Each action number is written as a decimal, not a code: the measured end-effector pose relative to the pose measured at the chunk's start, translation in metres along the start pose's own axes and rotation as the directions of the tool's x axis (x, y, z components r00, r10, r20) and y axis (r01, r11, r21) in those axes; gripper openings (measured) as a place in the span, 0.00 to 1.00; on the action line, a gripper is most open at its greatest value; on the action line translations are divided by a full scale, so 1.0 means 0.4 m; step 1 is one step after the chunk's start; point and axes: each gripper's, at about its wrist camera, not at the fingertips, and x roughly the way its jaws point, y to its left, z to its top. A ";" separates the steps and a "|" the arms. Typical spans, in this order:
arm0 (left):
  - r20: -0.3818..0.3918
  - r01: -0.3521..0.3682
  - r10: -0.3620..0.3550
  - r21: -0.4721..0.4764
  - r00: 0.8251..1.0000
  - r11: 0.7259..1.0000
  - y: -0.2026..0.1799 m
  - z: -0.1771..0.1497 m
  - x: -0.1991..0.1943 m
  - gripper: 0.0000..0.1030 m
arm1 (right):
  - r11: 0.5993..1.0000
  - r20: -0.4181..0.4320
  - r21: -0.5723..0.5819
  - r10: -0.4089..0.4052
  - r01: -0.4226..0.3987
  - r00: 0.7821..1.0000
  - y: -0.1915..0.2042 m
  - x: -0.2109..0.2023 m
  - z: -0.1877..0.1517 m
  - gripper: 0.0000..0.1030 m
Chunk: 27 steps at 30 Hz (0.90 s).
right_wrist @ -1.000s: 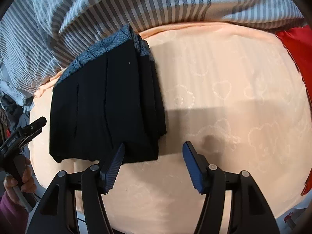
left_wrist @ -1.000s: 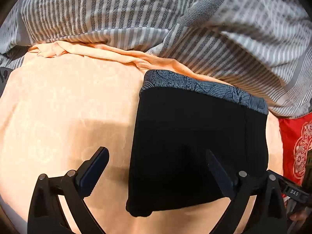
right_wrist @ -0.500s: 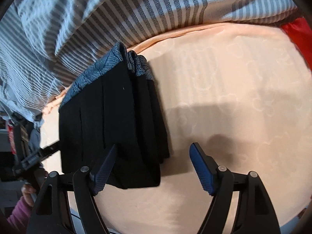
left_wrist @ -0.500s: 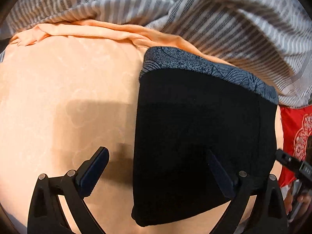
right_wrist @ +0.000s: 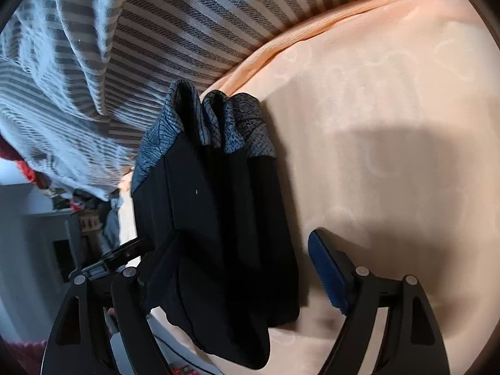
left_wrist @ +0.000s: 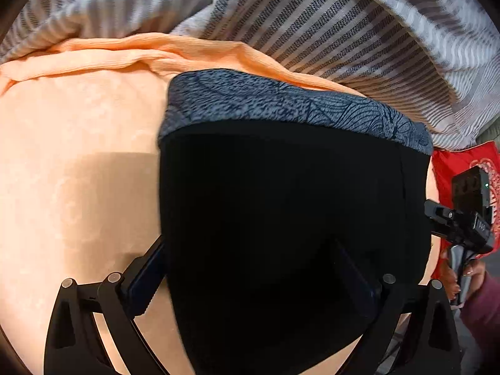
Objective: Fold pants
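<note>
A big peach sheet fills most of both views. A striped blanket lies bunched along the top of each frame. A bit of red cloth shows at the right edge of the left view.

The pants are black and folded into a thick stack with a gray patterned band at the far end. They lie on the sheet, in the middle and lower right of the left view and left of the middle in the right view (there you can see the folded layers from the side).

The left claw is wide open at the bottom of its frame, low over the near end of the pants.

The right claw has just been opening and stands wide, with the near edge of the pants between its fingers. The pads do not press on the pants.
</note>
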 end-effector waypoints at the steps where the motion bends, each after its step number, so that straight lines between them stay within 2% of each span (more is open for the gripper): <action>1: 0.002 0.009 -0.009 -0.007 1.000 1.000 0.001 0.011 0.012 0.99 | 1.000 -0.003 -0.011 0.008 -0.008 1.000 -0.001 0.001 0.002 0.82; 9: 0.011 0.102 -0.102 -0.115 0.995 0.988 0.023 0.020 0.062 0.99 | 0.992 -0.007 -0.028 0.122 -0.122 0.993 -0.005 0.031 0.016 0.84; 11: 0.024 0.094 -0.092 -0.127 0.995 0.987 0.020 0.015 0.061 0.99 | 0.993 -0.019 -0.037 0.111 -0.111 0.994 0.007 0.038 0.024 0.84; 13: 0.039 0.063 -0.059 -0.124 0.998 0.990 0.005 0.012 0.051 0.97 | 0.997 -0.028 -0.047 0.057 -0.059 0.998 0.030 0.043 0.024 0.82; 16: 0.062 0.037 -0.031 -0.094 0.998 0.995 -0.032 0.008 0.026 0.84 | 0.999 -0.030 -0.019 0.040 -0.041 0.999 0.041 0.035 0.022 0.66; 18: 0.072 0.021 -0.016 -0.074 0.997 0.997 -0.053 0.008 0.006 0.77 | 0.999 -0.021 -0.019 0.045 -0.045 0.999 0.052 0.019 0.014 0.51; 22: 0.094 -0.024 0.029 -0.052 0.995 0.998 -0.101 -0.005 -0.036 0.76 | 0.999 -0.015 -0.014 0.036 -0.037 0.999 0.083 0.005 -0.001 0.46; 27: 0.108 -0.033 0.041 -0.073 0.993 0.997 -0.130 -0.025 -0.057 0.75 | 0.998 -0.036 0.008 0.058 -0.058 0.998 0.104 -0.021 -0.037 0.45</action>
